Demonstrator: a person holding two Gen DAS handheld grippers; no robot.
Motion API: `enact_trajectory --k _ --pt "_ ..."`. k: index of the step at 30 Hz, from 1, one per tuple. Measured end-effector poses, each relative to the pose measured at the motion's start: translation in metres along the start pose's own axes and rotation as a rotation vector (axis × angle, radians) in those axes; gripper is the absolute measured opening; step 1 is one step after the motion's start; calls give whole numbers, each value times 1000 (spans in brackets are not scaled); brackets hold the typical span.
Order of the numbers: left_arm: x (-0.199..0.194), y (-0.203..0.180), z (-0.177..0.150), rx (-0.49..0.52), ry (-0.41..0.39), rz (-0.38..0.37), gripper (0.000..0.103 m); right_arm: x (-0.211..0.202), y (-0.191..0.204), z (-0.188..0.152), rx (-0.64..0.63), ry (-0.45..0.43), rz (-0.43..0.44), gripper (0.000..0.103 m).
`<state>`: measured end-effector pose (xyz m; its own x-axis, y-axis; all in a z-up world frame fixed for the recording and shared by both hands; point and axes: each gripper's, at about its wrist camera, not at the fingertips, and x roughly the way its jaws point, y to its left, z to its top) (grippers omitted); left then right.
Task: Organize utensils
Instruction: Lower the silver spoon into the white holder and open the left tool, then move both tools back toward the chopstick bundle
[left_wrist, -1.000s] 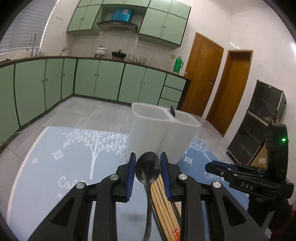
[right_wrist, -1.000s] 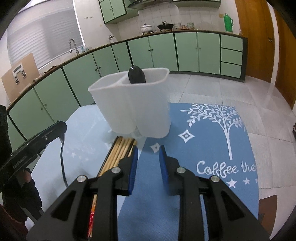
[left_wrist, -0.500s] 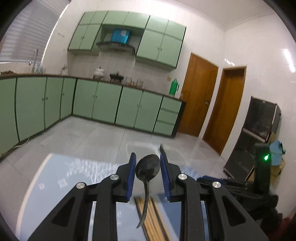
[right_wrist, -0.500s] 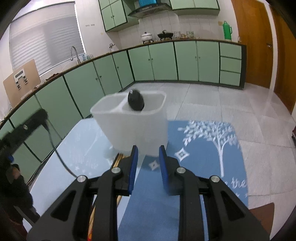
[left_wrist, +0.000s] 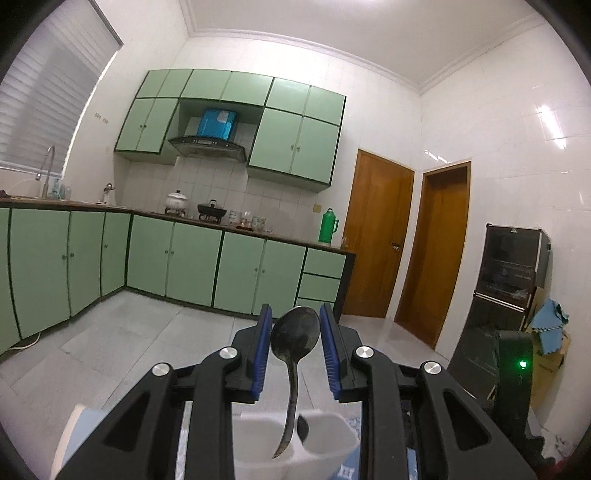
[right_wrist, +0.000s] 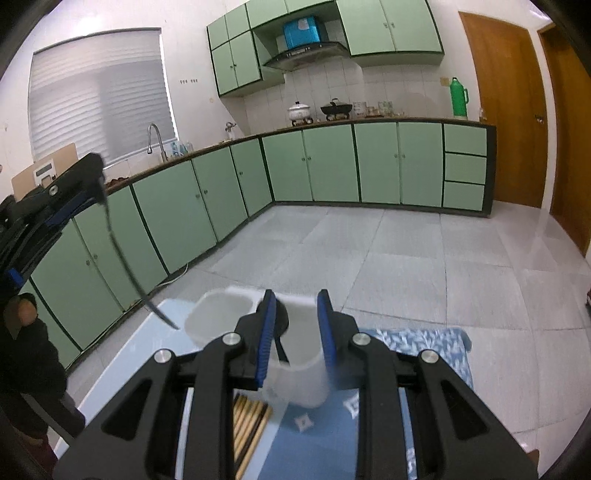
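Note:
My left gripper (left_wrist: 295, 343) is shut on a dark metal spoon (left_wrist: 295, 332) by its bowl. The handle hangs down over the white two-compartment holder (left_wrist: 325, 439). In the right wrist view the left gripper (right_wrist: 83, 177) is at the upper left with the spoon (right_wrist: 122, 258) hanging toward the holder (right_wrist: 221, 314). My right gripper (right_wrist: 293, 325) is open and empty just above and in front of the holder. A dark utensil (right_wrist: 280, 325) stands in the holder's right compartment. Several wooden chopsticks (right_wrist: 251, 428) lie on the table below my right gripper.
A blue placemat with white print (right_wrist: 424, 343) covers the glass table. Green kitchen cabinets (right_wrist: 332, 166) and wooden doors (left_wrist: 380, 243) stand beyond. A dark cabinet (left_wrist: 513, 266) is at the right.
My left gripper has lifted the spoon off the table and tilted up, handle now hanging over the holder. My right gripper has risen and come closer to the holder.

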<state>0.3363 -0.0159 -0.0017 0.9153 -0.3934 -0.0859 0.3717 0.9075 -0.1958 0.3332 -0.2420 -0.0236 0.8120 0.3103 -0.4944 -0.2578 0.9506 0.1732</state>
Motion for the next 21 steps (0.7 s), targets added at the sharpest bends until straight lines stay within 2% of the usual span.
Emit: enact_trajectory --k 7,13,16,18,21 --pt "40 16 -34 -38 73 13 26 19 -6 -6 13 25 -17 23" --pt "53 28 -54 -46 151 19 27 24 -5 -15 19 46 -24 23" --pt "47 28 -56 -59 167 23 29 22 -4 -19 22 50 -26 23" --pt "36 26 -57 -61 173 36 37 15 -3 -25 20 48 -34 28" --pt "15 23 -60 -61 201 57 40 5 -1 -31 10 54 -45 34"
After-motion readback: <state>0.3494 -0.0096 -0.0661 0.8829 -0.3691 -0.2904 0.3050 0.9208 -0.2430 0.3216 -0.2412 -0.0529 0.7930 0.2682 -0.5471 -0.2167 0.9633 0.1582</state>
